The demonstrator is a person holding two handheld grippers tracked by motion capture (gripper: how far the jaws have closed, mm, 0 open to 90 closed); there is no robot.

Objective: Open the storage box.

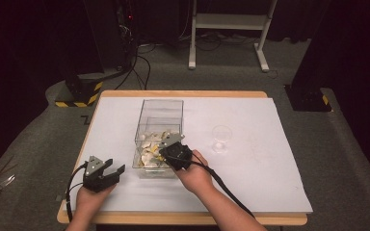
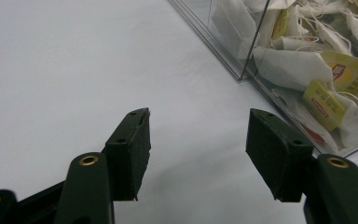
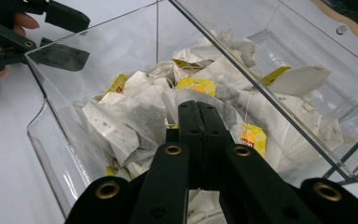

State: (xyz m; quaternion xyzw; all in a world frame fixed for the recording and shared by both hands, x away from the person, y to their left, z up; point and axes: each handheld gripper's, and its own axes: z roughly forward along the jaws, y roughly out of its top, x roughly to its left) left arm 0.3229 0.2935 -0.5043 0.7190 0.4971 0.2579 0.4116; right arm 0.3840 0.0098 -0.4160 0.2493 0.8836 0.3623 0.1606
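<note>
A clear plastic box (image 1: 162,102) stands on the white sheet and holds several paper tea bags (image 1: 150,150) with yellow tags (image 3: 195,86). My right gripper (image 1: 166,147) reaches down into the near end of the box. In the right gripper view its jaws are pressed together (image 3: 198,105), tips resting among the tea bags (image 3: 121,122); whether a bag is pinched is unclear. My left gripper (image 1: 115,165) rests on the sheet left of the box, open with nothing between its pads (image 2: 199,115). The box corner (image 2: 242,74) lies just ahead of it to the right.
A small clear cup (image 1: 221,136) stands on the white sheet (image 1: 250,183) to the right of the box. The wooden table edge (image 1: 183,219) runs along the front. Black stands and a white frame (image 1: 229,21) sit on the floor beyond the table.
</note>
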